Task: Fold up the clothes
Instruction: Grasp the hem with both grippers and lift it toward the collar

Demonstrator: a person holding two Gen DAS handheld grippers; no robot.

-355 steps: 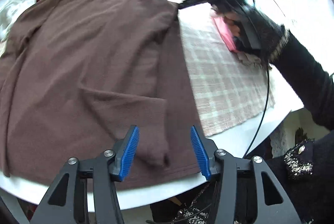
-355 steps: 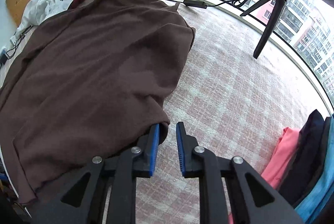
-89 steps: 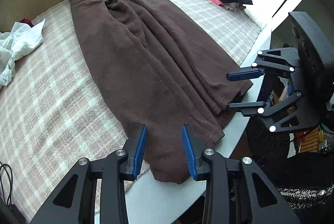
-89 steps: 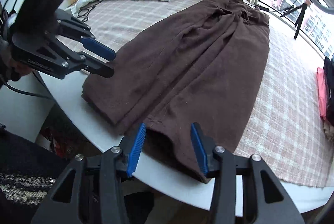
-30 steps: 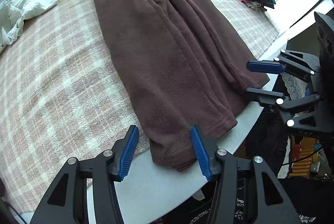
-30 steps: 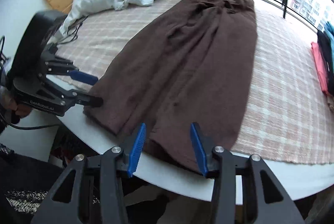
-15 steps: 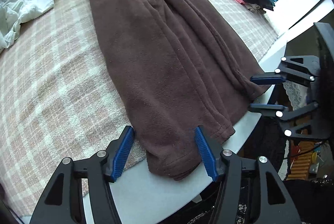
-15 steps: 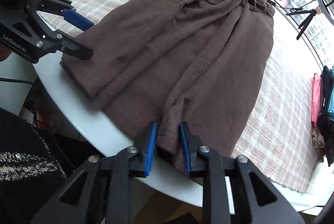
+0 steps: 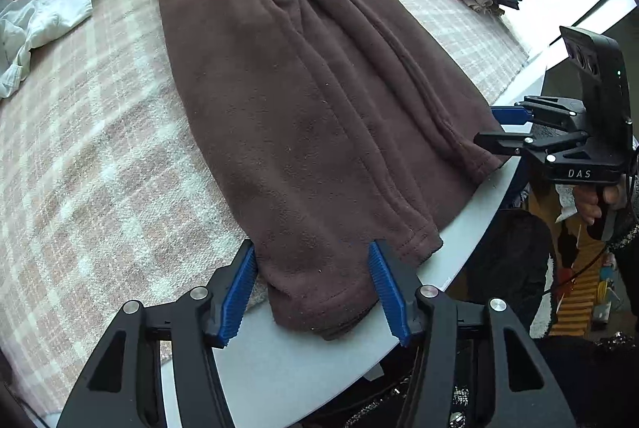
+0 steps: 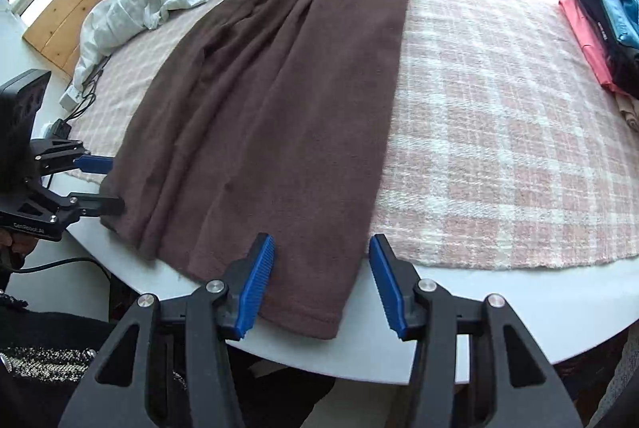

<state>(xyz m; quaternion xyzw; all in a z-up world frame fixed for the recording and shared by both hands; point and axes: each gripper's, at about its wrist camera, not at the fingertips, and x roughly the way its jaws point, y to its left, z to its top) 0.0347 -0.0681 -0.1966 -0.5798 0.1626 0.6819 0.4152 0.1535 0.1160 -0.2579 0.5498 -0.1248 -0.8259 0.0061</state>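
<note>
On the plaid blanket (image 10: pixel 499 116) I see the brown garment (image 9: pixel 319 100) lying lengthwise, hem over the table edge (image 10: pixel 439 340), my left gripper (image 9: pixel 315 288) closing astride one hem corner, pads clear, my right gripper (image 10: pixel 323 280) opening astride the other corner.

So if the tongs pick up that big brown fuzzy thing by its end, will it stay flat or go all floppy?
Probably floppy: the brown garment already lies in soft folds and bunches at its far end. It looks thick and fleecy, so likely a bit heavy and not slippery on the checked blanket. The left tongs are closing and the right tongs opening around its hem, neither pinching yet.
</note>
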